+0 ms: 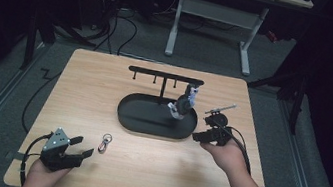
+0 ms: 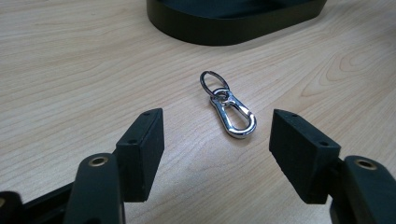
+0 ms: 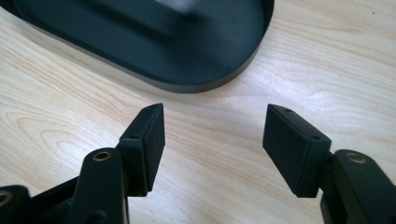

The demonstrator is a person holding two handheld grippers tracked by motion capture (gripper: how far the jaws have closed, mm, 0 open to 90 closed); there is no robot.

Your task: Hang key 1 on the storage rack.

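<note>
A silver snap clasp with a key ring (image 1: pixel 105 142) lies flat on the wooden table, just right of my left gripper (image 1: pixel 85 145). In the left gripper view the clasp (image 2: pixel 232 113) sits slightly ahead of the open jaws (image 2: pixel 217 134), and neither pad touches it. A black stand with an oval tray base (image 1: pixel 125 115) and a hook bar (image 1: pixel 164 76) occupies the table's middle. A grey and white charm (image 1: pixel 186 102) hangs from the bar's right end. My right gripper (image 1: pixel 202 129) is open at the base's right end, and the base rim (image 3: pixel 205 86) lies ahead of its empty jaws (image 3: pixel 215 133).
The wooden table (image 1: pixel 107 74) has bare room left of and in front of the stand. Beyond its far edge stand a desk with white legs (image 1: pixel 212 14) and cables on the floor (image 1: pixel 114 29). Each gripper trails a black cable.
</note>
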